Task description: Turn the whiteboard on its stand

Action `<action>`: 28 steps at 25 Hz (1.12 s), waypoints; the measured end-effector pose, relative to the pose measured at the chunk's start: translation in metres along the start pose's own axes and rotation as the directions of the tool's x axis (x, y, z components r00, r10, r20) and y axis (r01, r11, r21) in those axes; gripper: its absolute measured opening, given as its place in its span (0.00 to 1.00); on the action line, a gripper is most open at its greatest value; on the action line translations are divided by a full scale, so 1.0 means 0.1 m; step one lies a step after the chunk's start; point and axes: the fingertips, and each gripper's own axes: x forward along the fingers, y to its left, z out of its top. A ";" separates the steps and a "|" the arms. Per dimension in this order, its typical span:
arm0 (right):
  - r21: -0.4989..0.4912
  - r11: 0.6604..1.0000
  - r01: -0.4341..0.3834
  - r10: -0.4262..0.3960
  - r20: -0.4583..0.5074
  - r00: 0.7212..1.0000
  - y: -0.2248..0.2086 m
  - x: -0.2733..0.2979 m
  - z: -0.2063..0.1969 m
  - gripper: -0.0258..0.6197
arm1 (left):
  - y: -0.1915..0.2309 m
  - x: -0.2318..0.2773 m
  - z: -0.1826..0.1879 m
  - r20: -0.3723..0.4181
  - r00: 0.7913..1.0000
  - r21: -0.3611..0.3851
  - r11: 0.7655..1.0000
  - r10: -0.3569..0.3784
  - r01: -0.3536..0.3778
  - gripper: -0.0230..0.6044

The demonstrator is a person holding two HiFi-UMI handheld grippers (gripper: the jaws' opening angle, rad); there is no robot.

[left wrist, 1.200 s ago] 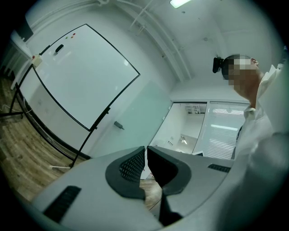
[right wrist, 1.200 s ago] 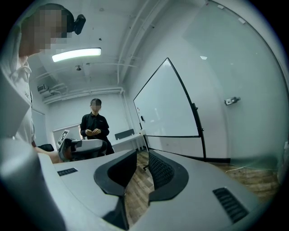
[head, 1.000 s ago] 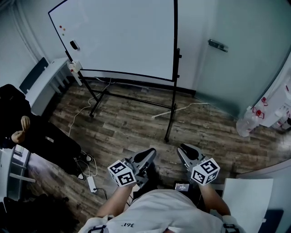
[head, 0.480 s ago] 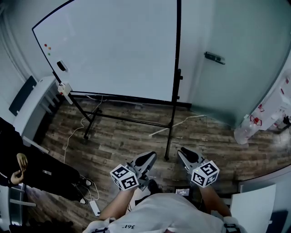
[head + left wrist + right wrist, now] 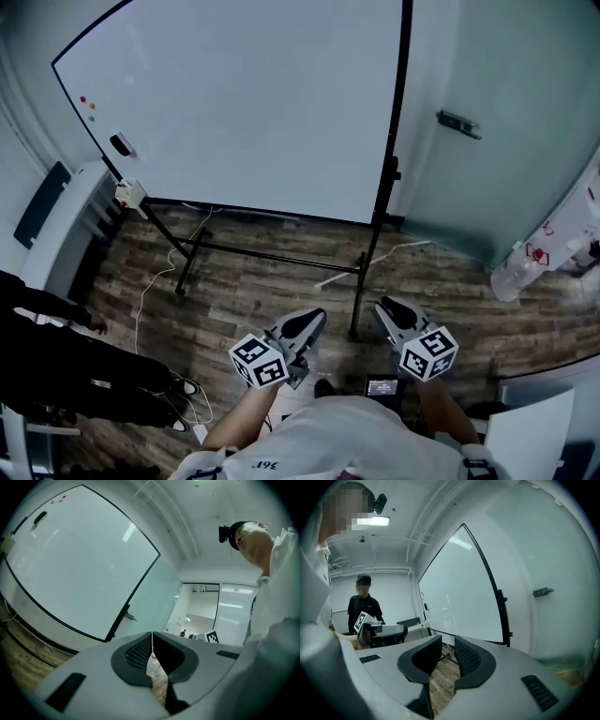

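Left gripper [image 5: 307, 323] jaws meet at the tips, empty. Right gripper [image 5: 391, 310] jaws stand narrowly apart, empty. The whiteboard [image 5: 244, 103] stands ahead on its stand [image 5: 272, 257], apart from both.

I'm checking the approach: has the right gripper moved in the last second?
Yes. The right gripper has come forward toward the whiteboard. Its tips now reach past the stand's near foot, which lay ahead of them before.

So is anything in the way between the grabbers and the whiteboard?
Nothing visible. Only bare wooden floor lies between the left gripper, the right gripper and the whiteboard. A white cable lies on the floor by the stand.
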 end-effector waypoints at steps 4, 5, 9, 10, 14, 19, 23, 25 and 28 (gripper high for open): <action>-0.007 1.000 0.007 -0.007 -0.005 1.000 -0.12 0.15 0.09 0.18 | 0.12 0.07 0.08 -0.006 1.000 0.005 1.000 -0.001 0.001 0.05; -0.007 1.000 0.009 -0.009 -0.006 1.000 -0.16 0.18 0.10 0.18 | 0.15 0.10 0.09 -0.008 1.000 0.004 1.000 0.000 0.000 0.05; -0.009 1.000 0.008 -0.009 -0.010 1.000 -0.38 0.34 0.15 0.18 | 0.28 0.25 0.14 -0.007 1.000 0.007 1.000 0.003 -0.003 0.05; -0.011 1.000 0.004 -0.005 -0.009 1.000 -0.44 0.38 0.16 0.18 | 0.31 0.29 0.15 -0.003 1.000 0.007 1.000 0.010 -0.010 0.05; -0.021 0.999 -0.026 0.025 -0.015 1.000 -0.74 0.54 0.22 0.18 | 0.48 0.51 0.20 0.021 0.999 0.012 0.999 0.049 -0.049 0.05; -0.031 0.997 -0.076 0.075 -0.036 0.997 -1.20 0.68 0.38 0.18 | 0.59 0.98 0.28 0.055 0.993 -0.002 0.995 0.101 -0.101 0.05; -0.048 0.993 -0.109 0.107 -0.042 0.993 -1.58 0.76 0.51 0.18 | 0.64 1.38 0.29 0.071 0.991 0.012 0.993 0.117 -0.118 0.05; -0.052 0.992 -0.119 0.117 -0.041 0.992 -1.76 0.77 0.56 0.18 | 0.65 1.55 0.29 0.075 0.988 0.008 0.991 0.132 -0.133 0.05; -0.053 0.990 -0.130 0.129 -0.036 0.991 -2.01 0.78 0.65 0.18 | 0.66 1.79 0.29 0.079 0.985 0.005 0.988 0.154 -0.155 0.05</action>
